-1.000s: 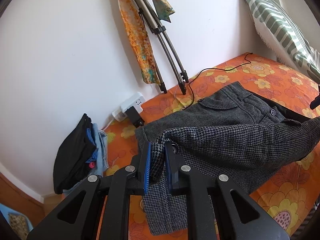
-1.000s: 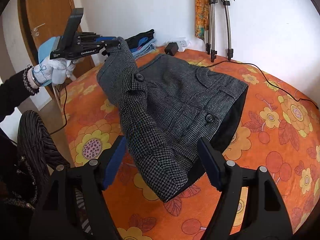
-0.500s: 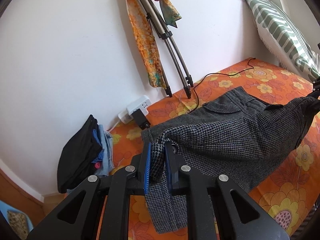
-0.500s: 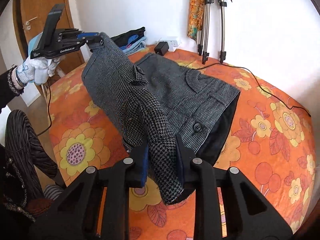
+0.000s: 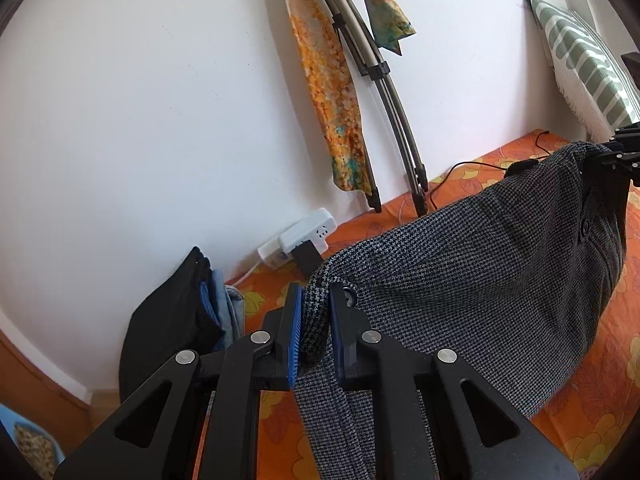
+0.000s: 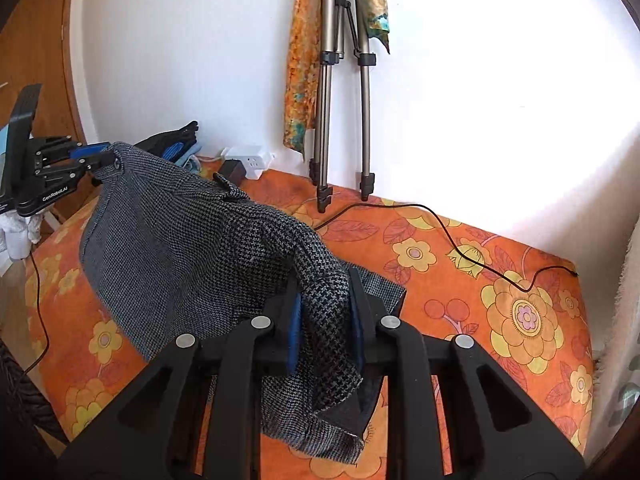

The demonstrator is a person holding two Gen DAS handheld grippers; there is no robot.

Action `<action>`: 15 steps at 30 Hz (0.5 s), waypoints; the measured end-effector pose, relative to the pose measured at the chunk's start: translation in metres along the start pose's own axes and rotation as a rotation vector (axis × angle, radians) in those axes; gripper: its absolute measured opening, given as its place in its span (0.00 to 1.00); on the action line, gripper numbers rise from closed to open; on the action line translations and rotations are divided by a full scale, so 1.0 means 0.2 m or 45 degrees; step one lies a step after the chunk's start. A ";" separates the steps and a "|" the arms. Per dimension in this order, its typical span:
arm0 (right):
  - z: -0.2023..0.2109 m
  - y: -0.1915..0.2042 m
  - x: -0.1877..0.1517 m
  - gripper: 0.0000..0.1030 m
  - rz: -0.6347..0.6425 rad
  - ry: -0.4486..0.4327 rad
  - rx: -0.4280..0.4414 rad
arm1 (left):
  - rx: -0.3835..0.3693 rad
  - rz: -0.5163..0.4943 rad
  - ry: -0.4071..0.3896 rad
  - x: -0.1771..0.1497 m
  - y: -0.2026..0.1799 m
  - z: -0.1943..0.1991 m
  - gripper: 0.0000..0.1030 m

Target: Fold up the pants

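Clearly, the bed [image 6: 500,280], covered by an orange sheet with big flowers, is the largest thing, and it stands against a white wall. Above its middle hang the grey checked pants [image 6: 192,248], lifted from the sheet and stretched between the two grippers, with only the lower folds reaching down toward the fabric of the bed. At the wall edge of the bed lean a folded tripod [image 6: 340,80] and an orange scarf [image 6: 298,64], and a thin black cable [image 6: 452,236] runs from there over the sheet. A pile of dark and blue folded clothes [image 5: 180,320] lies at the far corner beside a white power strip [image 5: 304,236]. The right gripper [image 6: 326,324] is closing its jaws, and a thick fold of the pants is already pressed between its blue pads. The left gripper [image 5: 314,328] is clamped on another edge of the pants, near a button.
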State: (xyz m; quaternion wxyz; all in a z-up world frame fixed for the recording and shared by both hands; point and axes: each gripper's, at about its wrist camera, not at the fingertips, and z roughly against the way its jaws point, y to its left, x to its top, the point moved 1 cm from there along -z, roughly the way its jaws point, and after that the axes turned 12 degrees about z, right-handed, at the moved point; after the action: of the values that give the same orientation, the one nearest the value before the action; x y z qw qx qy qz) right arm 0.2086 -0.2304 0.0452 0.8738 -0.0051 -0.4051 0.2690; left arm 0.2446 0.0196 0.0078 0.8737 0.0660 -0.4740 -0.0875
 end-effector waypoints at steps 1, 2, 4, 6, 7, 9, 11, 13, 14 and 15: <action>-0.04 -0.02 0.00 0.20 -0.015 0.011 -0.004 | -0.002 -0.002 0.010 0.01 -0.01 -0.04 0.11; -0.08 -0.04 0.01 0.20 -0.030 0.022 -0.006 | 0.001 -0.008 0.018 0.01 -0.02 -0.08 0.11; -0.15 -0.07 0.01 0.20 -0.052 0.040 -0.013 | 0.005 -0.011 0.030 0.02 -0.03 -0.15 0.11; -0.21 -0.10 0.01 0.20 -0.060 0.061 -0.028 | 0.005 -0.016 0.047 0.02 -0.05 -0.22 0.11; -0.25 -0.11 0.00 0.20 -0.064 0.073 -0.034 | 0.006 -0.019 0.059 0.02 -0.05 -0.25 0.11; -0.31 -0.13 -0.01 0.20 -0.077 0.098 -0.029 | 0.008 -0.031 0.087 0.01 -0.06 -0.31 0.11; -0.37 -0.14 -0.03 0.20 -0.080 0.120 -0.028 | 0.016 -0.038 0.106 0.00 -0.06 -0.37 0.11; -0.43 -0.14 -0.04 0.20 -0.074 0.143 -0.028 | 0.018 -0.035 0.125 -0.02 -0.06 -0.42 0.11; -0.45 -0.14 -0.05 0.20 -0.073 0.153 -0.027 | 0.017 -0.032 0.135 -0.02 -0.05 -0.44 0.11; -0.47 -0.14 -0.05 0.20 -0.072 0.162 -0.027 | 0.018 -0.032 0.145 -0.03 -0.05 -0.46 0.11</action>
State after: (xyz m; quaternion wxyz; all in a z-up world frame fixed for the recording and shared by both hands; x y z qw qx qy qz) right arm 0.2834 -0.2404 -0.0194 0.9049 -0.0198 -0.3517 0.2389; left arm 0.3172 0.0133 -0.0489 0.8975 0.0831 -0.4233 -0.0912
